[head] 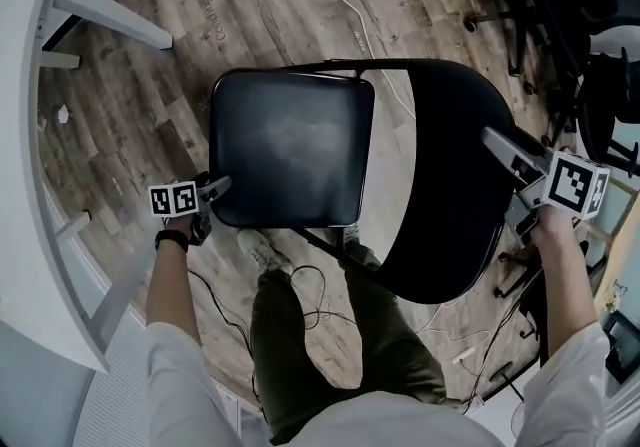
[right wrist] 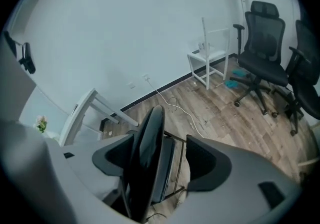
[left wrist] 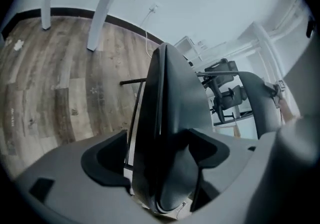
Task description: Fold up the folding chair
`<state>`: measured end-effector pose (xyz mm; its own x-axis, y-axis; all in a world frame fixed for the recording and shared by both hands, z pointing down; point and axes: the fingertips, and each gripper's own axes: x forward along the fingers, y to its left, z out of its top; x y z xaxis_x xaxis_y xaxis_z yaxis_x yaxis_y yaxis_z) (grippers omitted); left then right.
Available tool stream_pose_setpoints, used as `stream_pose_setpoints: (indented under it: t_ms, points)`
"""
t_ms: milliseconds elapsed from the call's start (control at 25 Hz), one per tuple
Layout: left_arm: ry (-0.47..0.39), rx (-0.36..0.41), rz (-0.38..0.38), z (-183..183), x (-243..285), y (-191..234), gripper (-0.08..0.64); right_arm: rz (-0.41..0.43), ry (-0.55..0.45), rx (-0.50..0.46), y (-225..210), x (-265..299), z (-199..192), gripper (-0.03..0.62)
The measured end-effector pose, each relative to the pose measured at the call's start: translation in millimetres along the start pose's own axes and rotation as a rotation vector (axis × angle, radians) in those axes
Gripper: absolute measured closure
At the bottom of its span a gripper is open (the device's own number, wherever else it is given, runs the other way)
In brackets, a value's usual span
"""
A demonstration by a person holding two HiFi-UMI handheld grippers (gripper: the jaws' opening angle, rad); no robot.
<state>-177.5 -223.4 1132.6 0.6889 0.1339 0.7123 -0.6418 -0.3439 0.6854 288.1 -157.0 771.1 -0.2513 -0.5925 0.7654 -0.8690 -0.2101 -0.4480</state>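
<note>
A grey-brown wood-plank floor (head: 150, 105) lies under both grippers. On it stands the black metal folding chair (head: 300, 165), still unfolded, reaching from one gripper to the other. Its curved black backrest (right wrist: 145, 158) runs edge-on between the right gripper's (head: 503, 157) jaws. These stand wide, one close to the rim and the other clear of it, gripping nothing. The square padded black seat (left wrist: 165, 118) has its side edge between the left gripper's (head: 220, 185) jaws, which are likewise spread wide and not clamped.
</note>
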Motion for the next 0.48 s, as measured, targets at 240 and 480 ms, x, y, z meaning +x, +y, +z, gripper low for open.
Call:
stream_pose_setpoints:
  t_ms: [240,480]
  points:
    - [0.082,-0.09,-0.29,-3,21,-8,0.188,0.073,0.147,0.04,-4,17,-2,0.329]
    - [0.106,-0.108,-0.364,-2,27,-13,0.199,0.136,0.201,0.073,7,29,-5,0.526]
